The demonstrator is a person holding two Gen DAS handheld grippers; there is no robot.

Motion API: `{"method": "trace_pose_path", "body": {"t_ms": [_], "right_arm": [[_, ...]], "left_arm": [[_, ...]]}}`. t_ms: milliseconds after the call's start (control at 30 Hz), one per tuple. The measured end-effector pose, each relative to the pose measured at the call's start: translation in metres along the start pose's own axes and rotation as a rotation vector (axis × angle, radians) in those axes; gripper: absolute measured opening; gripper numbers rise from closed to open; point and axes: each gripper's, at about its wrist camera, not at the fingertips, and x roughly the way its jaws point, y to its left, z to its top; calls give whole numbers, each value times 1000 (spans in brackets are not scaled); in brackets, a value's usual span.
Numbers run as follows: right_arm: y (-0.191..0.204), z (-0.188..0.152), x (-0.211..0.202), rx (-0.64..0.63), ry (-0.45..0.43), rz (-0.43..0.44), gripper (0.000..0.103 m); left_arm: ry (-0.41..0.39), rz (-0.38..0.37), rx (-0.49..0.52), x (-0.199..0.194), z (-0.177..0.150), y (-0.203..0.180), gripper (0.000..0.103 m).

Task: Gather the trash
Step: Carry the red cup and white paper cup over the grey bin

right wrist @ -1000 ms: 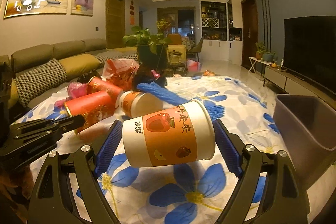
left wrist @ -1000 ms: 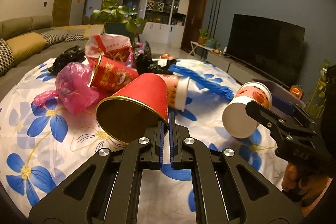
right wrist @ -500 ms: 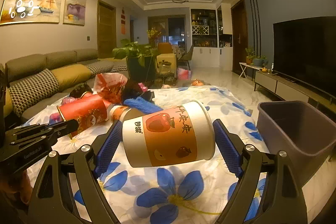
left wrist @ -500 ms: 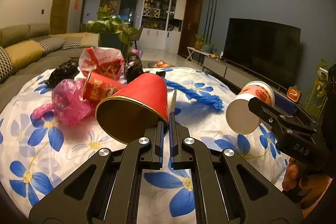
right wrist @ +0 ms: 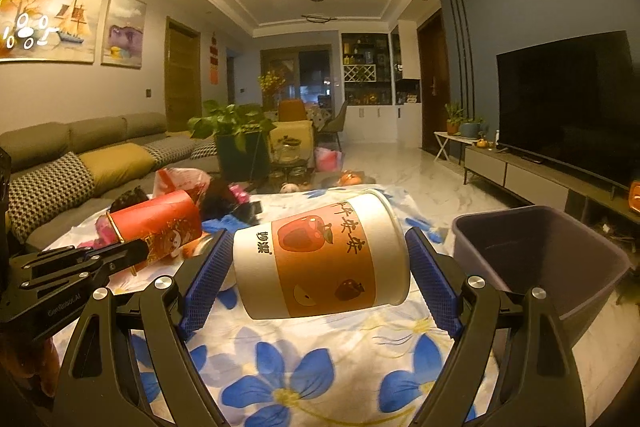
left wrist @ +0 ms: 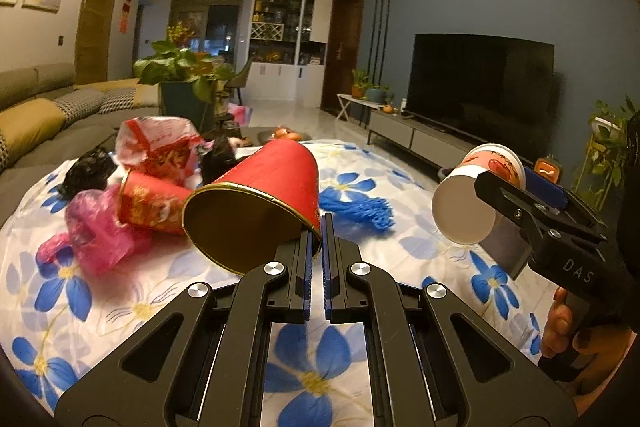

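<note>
Left jaws pinched on red cup (left wrist: 256,211) rim, centre frame; right jaws clamped across white cup (right wrist: 320,255), mid-frame, bin (right wrist: 540,259) at right. Thin rim hold risky: may slip or crumple onto table (right wrist: 320,367).

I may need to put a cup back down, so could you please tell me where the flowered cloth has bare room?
The near part of the blue-flowered cloth is bare, from the pink plastic bag across to the blue tassel bundle. The cloth beside the grey plastic bin is free too. The far left is crowded: red paper cup, black bag, red-and-white wrapper.
</note>
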Motion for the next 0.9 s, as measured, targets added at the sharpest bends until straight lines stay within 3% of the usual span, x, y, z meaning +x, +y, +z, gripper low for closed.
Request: {"method": "trace_pose_path", "body": {"t_ms": [400,900], "right_arm": [[-52,12,-5,37,-41,-125,83],[-128,26,-14,93,-98,-316,83]], "left_arm": [[-13,-94,68,35,22,-47,4],[-33,-257,148,91,51,-135,4]]}}
